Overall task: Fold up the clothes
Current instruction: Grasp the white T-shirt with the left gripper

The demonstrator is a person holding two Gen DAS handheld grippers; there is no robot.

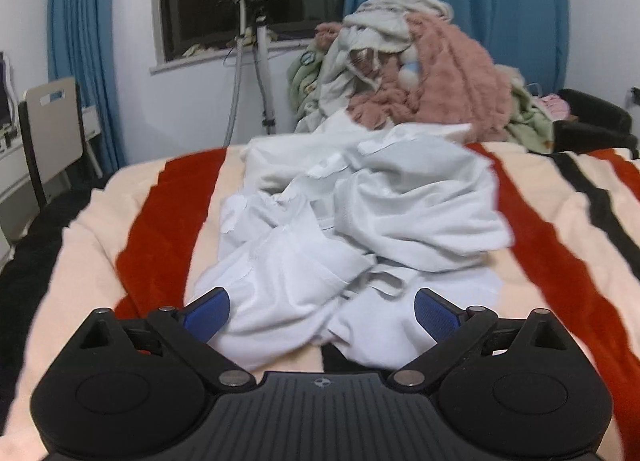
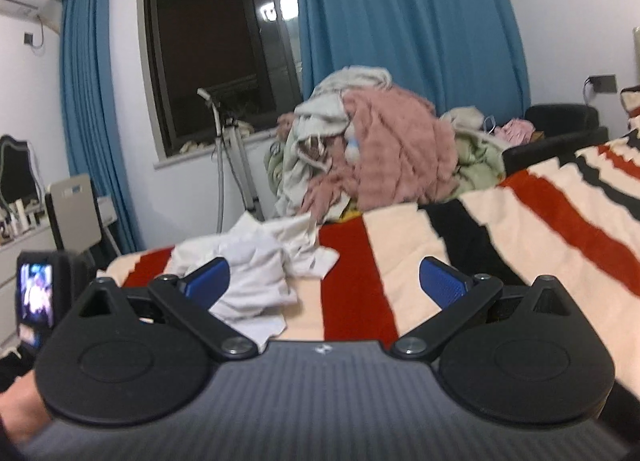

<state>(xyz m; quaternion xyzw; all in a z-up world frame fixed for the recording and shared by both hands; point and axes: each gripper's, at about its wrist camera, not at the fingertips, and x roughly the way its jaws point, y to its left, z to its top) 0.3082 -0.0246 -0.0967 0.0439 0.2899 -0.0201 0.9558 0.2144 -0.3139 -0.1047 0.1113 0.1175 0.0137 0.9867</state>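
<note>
**laundryguy:** Two grippers, both spread wide and holding nothing. The left gripper (image 1: 322, 313) sits low and level over the bed, blue pads (image 1: 208, 315) either side of the near edge of the white garment (image 1: 340, 221). The right gripper (image 2: 324, 283) is level too, and the garment (image 2: 256, 269) is ahead of its left jaw, partly behind it.

**foldfan:** Any labels or writing?

**laundryguy:** None I can read. The garment's a crumpled, unfolded heap on the striped blanket (image 1: 160, 221), in cream, red and black. Beyond both sets of jaws there's a clothes pile (image 1: 420, 73) with a fuzzy pink piece on it, in front of blue curtains (image 2: 400, 21).
</note>
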